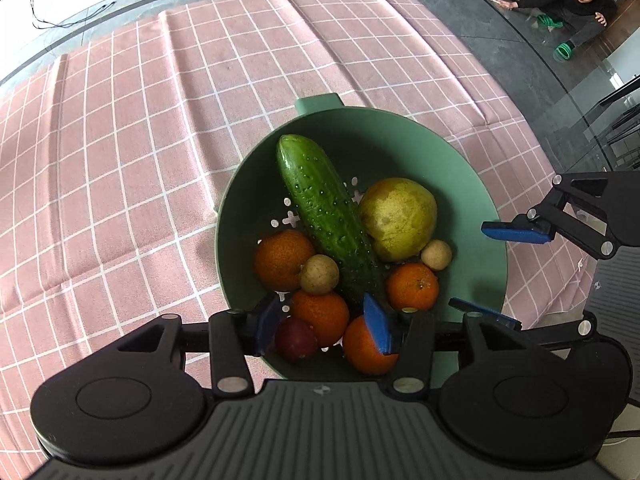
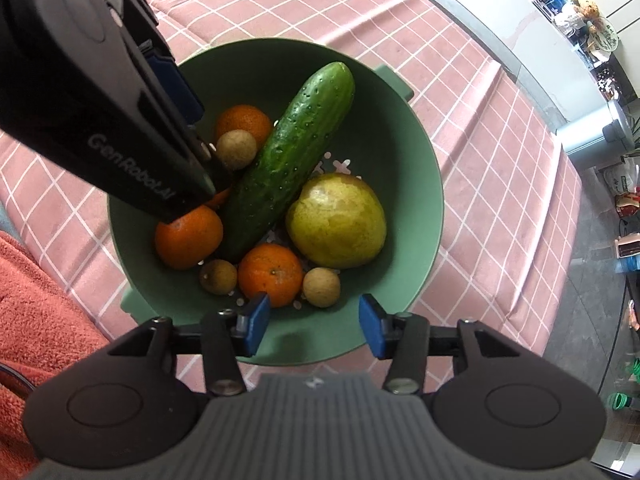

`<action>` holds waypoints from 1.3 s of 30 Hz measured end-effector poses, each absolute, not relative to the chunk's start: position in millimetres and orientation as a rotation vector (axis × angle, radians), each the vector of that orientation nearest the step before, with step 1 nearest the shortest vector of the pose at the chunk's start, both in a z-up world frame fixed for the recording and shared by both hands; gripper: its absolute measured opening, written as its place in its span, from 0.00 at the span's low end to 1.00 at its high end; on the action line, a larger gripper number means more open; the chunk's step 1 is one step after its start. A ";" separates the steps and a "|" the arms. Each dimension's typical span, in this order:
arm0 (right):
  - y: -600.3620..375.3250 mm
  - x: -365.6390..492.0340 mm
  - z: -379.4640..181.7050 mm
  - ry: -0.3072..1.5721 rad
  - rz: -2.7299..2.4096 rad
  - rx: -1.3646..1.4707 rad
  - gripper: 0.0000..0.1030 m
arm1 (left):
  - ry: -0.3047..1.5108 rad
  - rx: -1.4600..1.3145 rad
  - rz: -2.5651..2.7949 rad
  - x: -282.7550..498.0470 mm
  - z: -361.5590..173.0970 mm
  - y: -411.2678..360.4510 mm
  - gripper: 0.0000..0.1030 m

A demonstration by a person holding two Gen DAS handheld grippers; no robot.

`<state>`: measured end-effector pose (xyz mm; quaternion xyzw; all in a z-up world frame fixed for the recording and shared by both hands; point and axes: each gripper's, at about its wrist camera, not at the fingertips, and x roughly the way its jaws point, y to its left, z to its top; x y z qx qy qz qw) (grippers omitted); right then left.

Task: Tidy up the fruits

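A green colander bowl [image 1: 460,160] [image 2: 404,132] on the pink checked cloth holds a cucumber [image 1: 324,216] [image 2: 292,148], a big yellow-green fruit [image 1: 398,218] [image 2: 338,220], several tangerines [image 1: 282,258] [image 2: 270,274], small brown round fruits [image 1: 319,274] [image 2: 321,287] and a dark red fruit [image 1: 295,339]. My left gripper [image 1: 322,326] hangs open over the bowl's near side, a tangerine [image 1: 320,316] and the red fruit below the gap, pads not pressing. My right gripper [image 2: 314,328] [image 1: 496,270] is open over the bowl's rim with nothing between its fingers.
The pink cloth [image 1: 160,140] spreads across a glass table. An orange towel [image 2: 36,312] lies at the cloth's edge in the right wrist view. A person [image 1: 576,4] crouches on the floor beyond the table. A silver bin [image 2: 600,136] stands past the far edge.
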<state>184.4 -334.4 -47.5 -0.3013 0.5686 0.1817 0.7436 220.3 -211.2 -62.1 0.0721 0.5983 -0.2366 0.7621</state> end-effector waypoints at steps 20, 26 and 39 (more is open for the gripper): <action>-296.6 133.6 38.4 0.977 0.332 -0.398 0.76 | 0.866 0.191 -0.365 129.7 48.3 -109.7 0.59; -271.4 105.3 58.3 0.842 0.331 -0.225 0.81 | 0.708 0.196 -0.242 91.9 55.3 -79.6 0.67; -246.0 32.6 47.6 0.586 0.203 -0.030 0.92 | 0.577 0.143 -0.114 42.2 40.2 -45.1 0.84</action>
